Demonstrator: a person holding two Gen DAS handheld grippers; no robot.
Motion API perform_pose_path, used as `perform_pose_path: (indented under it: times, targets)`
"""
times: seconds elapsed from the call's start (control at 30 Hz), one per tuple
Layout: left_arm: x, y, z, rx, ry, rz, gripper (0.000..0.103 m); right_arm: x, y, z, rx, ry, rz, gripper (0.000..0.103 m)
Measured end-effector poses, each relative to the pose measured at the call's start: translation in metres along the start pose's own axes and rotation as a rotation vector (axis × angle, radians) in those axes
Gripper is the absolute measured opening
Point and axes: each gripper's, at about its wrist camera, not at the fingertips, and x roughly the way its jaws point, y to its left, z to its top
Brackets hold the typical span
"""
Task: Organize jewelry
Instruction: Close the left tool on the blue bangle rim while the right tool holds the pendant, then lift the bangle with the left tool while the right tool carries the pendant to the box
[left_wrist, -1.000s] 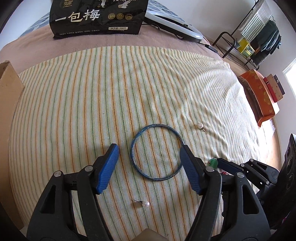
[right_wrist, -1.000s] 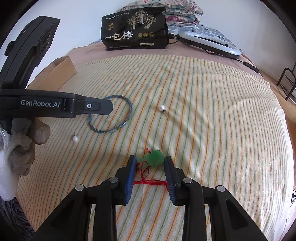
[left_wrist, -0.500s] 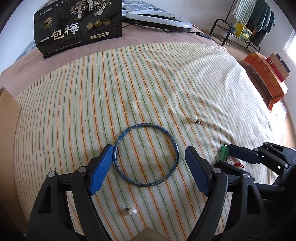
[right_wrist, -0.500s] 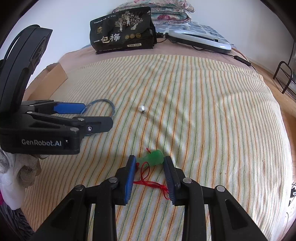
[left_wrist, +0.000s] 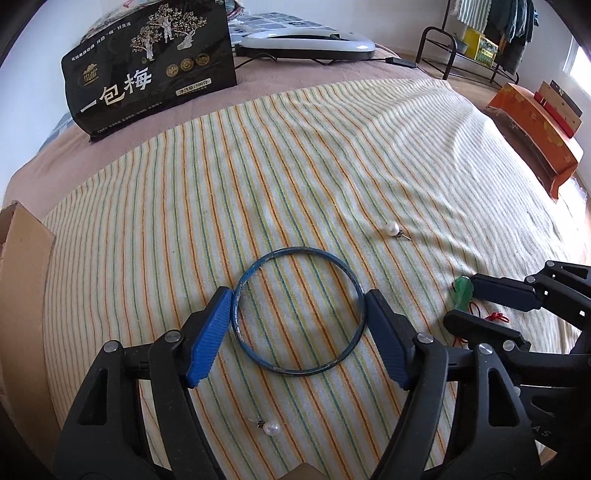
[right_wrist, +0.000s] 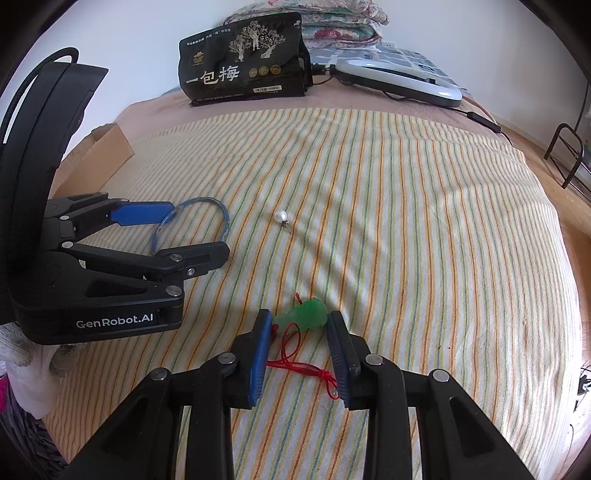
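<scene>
A blue bangle (left_wrist: 299, 312) lies flat on the striped cloth. My left gripper (left_wrist: 299, 314) is open, low over the cloth, with a blue pad on each side of the bangle; the left pad touches its rim. The bangle also shows in the right wrist view (right_wrist: 192, 221). A green pendant (right_wrist: 304, 319) on a red cord (right_wrist: 299, 363) lies between the pads of my open right gripper (right_wrist: 298, 325). One pearl earring (left_wrist: 392, 229) lies beyond the bangle, another (left_wrist: 271, 428) lies near my left gripper's base.
A black snack bag (left_wrist: 151, 70) and a white device (left_wrist: 310, 40) with a cable stand at the far edge of the bed. A cardboard box (left_wrist: 22, 266) is at the left. An orange stool (left_wrist: 535, 125) and a rack are on the floor to the right.
My left gripper has moved forward and lower, so its pads now flank the bangle. My right gripper has stayed around the green pendant.
</scene>
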Motion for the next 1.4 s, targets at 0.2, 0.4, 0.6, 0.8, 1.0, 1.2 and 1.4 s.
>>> perform_pose_path:
  times: [0.2, 0.4, 0.6, 0.8, 1.0, 1.2, 1.4]
  targets:
    - [-0.008, 0.003, 0.000, -0.010, -0.017, 0.012, 0.074, -0.002, 0.004, 0.001, -0.010, -0.006, -0.017, 0.030]
    - [-0.030, 0.009, 0.005, -0.034, -0.068, 0.002, 0.074, -0.013, 0.008, 0.007, -0.009, -0.034, -0.028, 0.030]
    - [-0.057, 0.019, 0.011, -0.057, -0.119, -0.004, 0.074, -0.034, 0.016, 0.018, -0.009, -0.086, -0.027, 0.030]
    - [-0.092, 0.038, 0.012, -0.096, -0.187, -0.009, 0.074, -0.061, 0.031, 0.029, -0.016, -0.144, -0.013, 0.030]
    - [-0.125, 0.062, 0.007, -0.133, -0.250, 0.000, 0.074, -0.085, 0.048, 0.041, -0.018, -0.202, 0.014, 0.030]
    - [-0.148, 0.088, 0.000, -0.183, -0.286, 0.009, 0.074, -0.102, 0.072, 0.053, -0.040, -0.245, 0.043, 0.030]
    - [-0.165, 0.112, -0.009, -0.212, -0.312, 0.036, 0.074, -0.111, 0.101, 0.065, -0.067, -0.274, 0.076, 0.030]
